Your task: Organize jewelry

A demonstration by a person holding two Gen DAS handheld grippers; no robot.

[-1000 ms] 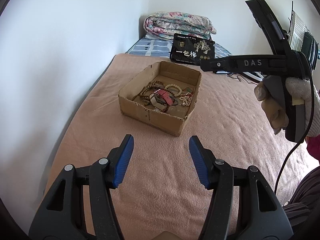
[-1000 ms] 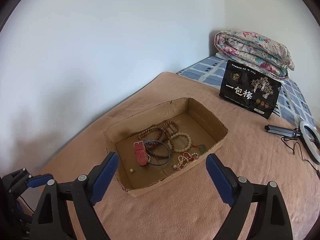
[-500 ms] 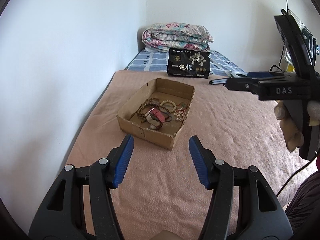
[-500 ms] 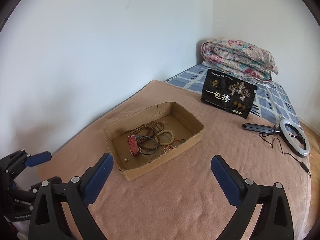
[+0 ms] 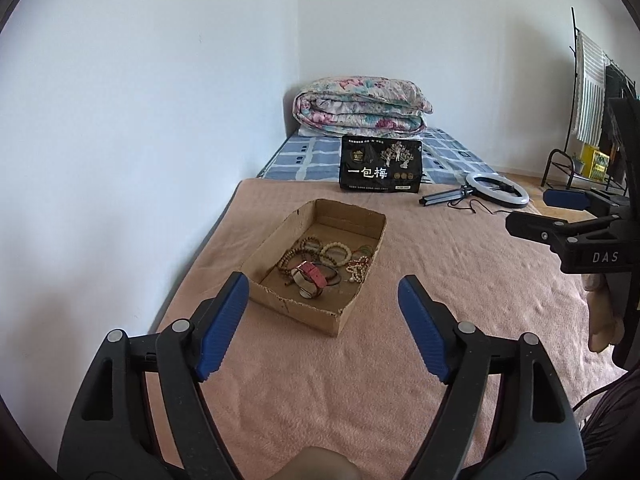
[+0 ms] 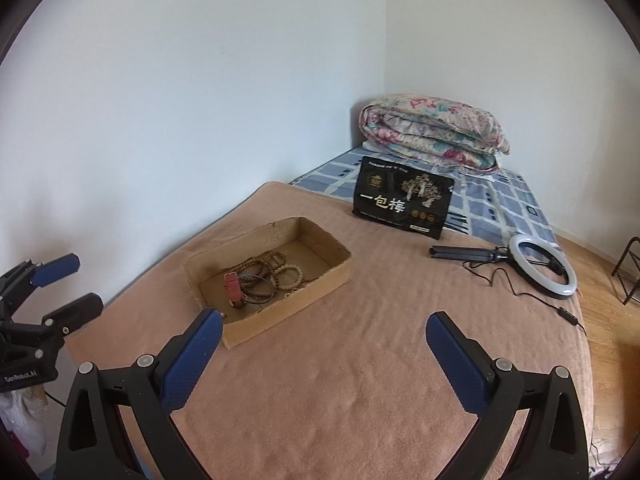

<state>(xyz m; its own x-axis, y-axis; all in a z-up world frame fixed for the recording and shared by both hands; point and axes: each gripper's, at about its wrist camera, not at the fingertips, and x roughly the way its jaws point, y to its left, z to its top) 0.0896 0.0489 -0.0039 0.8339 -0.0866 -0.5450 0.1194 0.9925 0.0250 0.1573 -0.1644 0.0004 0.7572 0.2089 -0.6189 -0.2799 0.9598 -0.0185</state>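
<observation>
A shallow cardboard box (image 5: 298, 310) (image 6: 276, 320) sits on the pink blanket (image 5: 460, 264). It holds a red-strapped watch (image 5: 312, 274) (image 6: 232, 286), brown bead strings (image 5: 290, 258) (image 6: 260, 262) and a pale bead bracelet (image 5: 336, 252) (image 6: 290, 276). My left gripper (image 5: 322, 320) is open and empty, raised short of the box. My right gripper (image 6: 324, 354) is open and empty, also back from the box; it shows at the right of the left wrist view (image 5: 568, 216).
A black printed package (image 5: 380, 164) (image 6: 404, 202) stands behind the box. A ring light on a small tripod (image 5: 496, 194) (image 6: 542, 270) lies at the right with its cable. A folded floral quilt (image 5: 360, 106) (image 6: 432, 132) lies at the bed's head. White wall on the left.
Both grippers have pulled back and up from the box, so it looks smaller and farther. Both stay open, the left one a little wider. The jewelry has not moved.
</observation>
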